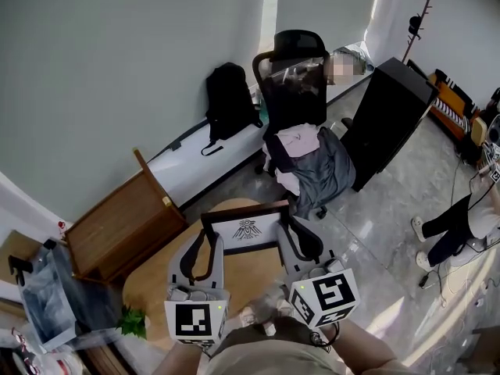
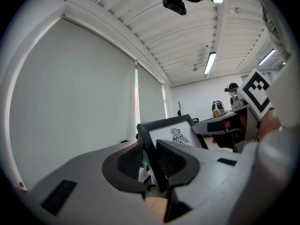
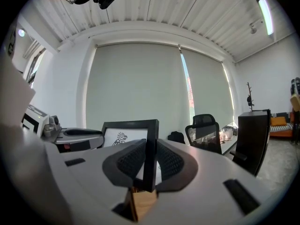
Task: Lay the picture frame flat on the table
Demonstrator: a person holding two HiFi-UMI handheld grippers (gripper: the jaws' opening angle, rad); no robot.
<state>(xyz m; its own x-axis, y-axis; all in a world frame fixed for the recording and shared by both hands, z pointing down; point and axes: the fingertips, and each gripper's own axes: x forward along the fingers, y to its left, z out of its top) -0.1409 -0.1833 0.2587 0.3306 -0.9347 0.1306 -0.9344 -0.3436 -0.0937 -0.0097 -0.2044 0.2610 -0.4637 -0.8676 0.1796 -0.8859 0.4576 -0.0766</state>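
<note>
Left gripper (image 2: 150, 153) and right gripper (image 3: 150, 154) pinch the upright black rectangular picture frame (image 1: 247, 229) at 9 and 3 o'clock; uneven lowering could twist it loose.

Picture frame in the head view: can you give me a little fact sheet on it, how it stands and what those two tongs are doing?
Item: picture frame, black, white print with dark emblem
Pose: upright, not yet flat
Left tongs: shut on its left edge
Right tongs: shut on its right edge
Beneath: round wooden table
</note>
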